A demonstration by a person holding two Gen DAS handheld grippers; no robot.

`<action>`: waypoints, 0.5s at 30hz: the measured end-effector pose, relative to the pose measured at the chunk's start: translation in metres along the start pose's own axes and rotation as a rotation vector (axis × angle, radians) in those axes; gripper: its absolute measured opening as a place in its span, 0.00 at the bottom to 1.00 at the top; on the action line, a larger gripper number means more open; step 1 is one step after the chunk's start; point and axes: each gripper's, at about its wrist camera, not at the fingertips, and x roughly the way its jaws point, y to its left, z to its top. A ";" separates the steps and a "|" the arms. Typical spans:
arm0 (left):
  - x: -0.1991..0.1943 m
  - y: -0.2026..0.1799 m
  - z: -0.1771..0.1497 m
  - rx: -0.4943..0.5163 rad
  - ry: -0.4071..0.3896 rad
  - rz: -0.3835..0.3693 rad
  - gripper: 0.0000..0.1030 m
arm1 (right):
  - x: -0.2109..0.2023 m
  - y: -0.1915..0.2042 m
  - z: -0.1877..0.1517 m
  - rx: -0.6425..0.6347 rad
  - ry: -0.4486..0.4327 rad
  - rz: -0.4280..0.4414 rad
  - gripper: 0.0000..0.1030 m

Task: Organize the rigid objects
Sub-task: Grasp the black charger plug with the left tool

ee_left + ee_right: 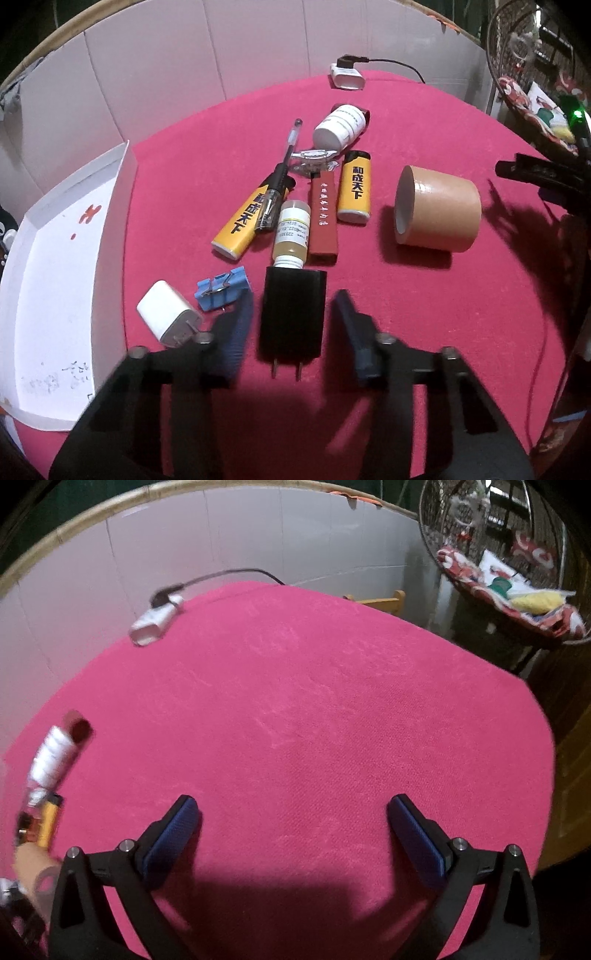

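In the left wrist view my left gripper is open, its fingers on either side of a black plug adapter lying on the red cloth, not touching it. Beyond it lie a small amber bottle, two yellow lighters, a red lighter, a pen, a white bottle and a brown tape roll. A blue binder clip and a white charger lie to the left. My right gripper is open and empty over bare cloth.
A white cardboard tray stands at the left edge of the table. A white plugged-in adapter with a black cable lies at the far edge; it also shows in the right wrist view. A white tiled wall stands behind.
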 end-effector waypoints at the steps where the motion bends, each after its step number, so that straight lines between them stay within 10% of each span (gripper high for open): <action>1: 0.000 0.000 0.000 0.001 -0.003 0.006 0.28 | -0.004 -0.002 -0.001 0.013 -0.007 0.043 1.00; 9: -0.006 0.007 -0.006 -0.044 -0.016 -0.007 0.28 | -0.053 0.035 -0.012 -0.218 -0.195 0.379 1.00; 15: -0.022 0.020 -0.010 -0.095 -0.052 -0.015 0.28 | -0.061 0.080 -0.024 -0.503 -0.142 0.543 1.00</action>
